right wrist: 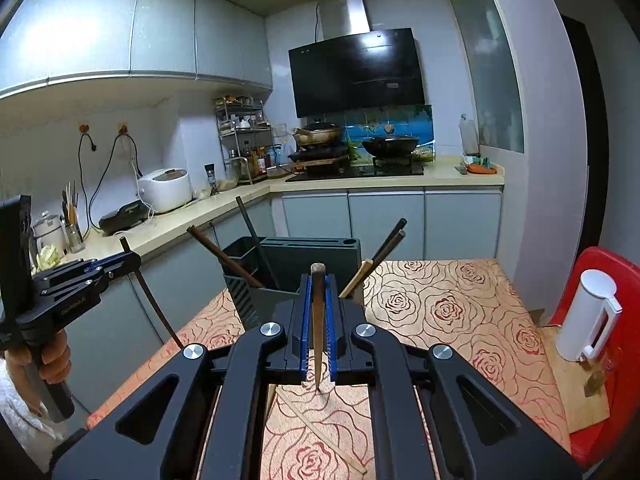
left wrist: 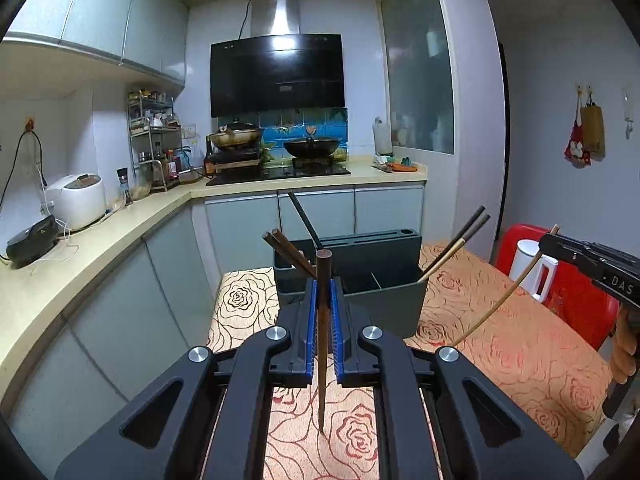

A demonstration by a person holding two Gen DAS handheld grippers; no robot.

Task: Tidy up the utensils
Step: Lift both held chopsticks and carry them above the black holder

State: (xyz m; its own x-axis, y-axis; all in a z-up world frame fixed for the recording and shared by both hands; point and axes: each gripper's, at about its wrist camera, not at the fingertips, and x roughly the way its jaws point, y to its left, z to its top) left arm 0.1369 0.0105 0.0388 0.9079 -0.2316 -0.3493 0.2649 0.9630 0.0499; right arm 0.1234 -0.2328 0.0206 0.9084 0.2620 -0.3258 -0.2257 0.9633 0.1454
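Observation:
My left gripper (left wrist: 323, 280) is shut on a dark brown chopstick (left wrist: 322, 340), held upright above the table. It also shows in the right wrist view (right wrist: 120, 262) at the left. My right gripper (right wrist: 317, 280) is shut on a light brown chopstick (right wrist: 318, 328), tip pointing down at the table. It also shows in the left wrist view (left wrist: 548, 240), with its chopstick (left wrist: 500, 300) hanging down. A dark grey utensil holder (left wrist: 384, 292) (right wrist: 280, 280) stands ahead of both grippers and holds several chopsticks (left wrist: 460, 246) (right wrist: 384, 248).
The table has a rose-patterned cloth (left wrist: 520, 340) (right wrist: 440, 300). Another chopstick (right wrist: 332, 444) lies on it under my right gripper. A white kettle (right wrist: 588, 316) stands at the right on a wooden board before a red chair (right wrist: 612, 360). The kitchen counter (left wrist: 100, 248) runs along the left.

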